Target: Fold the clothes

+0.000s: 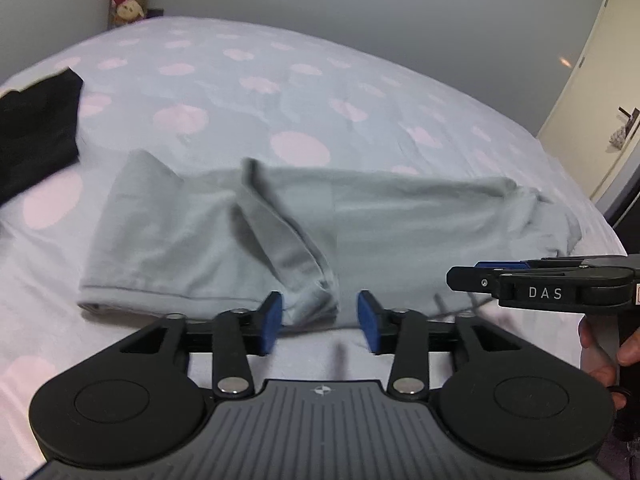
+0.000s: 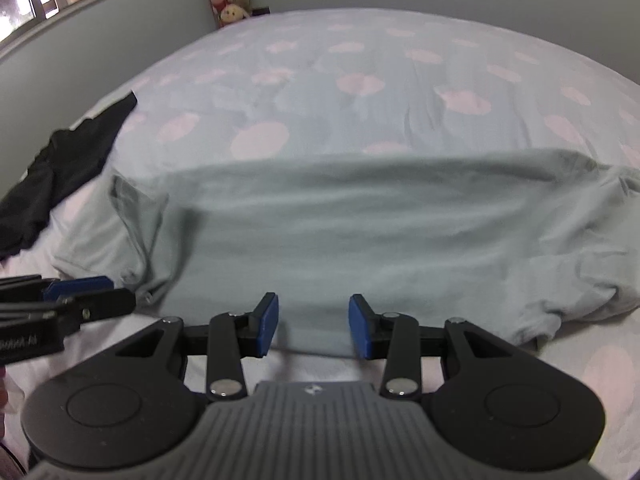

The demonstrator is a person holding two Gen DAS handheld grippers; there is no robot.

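Left claw (image 1: 320,322) and right claw (image 2: 313,326) side by side, angled downward, pads apart.

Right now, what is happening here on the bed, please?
A person holds a two-finger gripper in each hand over a pale grey-green cotton T-shirt lying partly folded on the bed's light blue sheet with pink spots. Both the left gripper and the right gripper are open at the shirt's near edge, gripping nothing. A black garment lies aside, not yet folded.

Grey shirt (image 1: 360,216) between parted jaws
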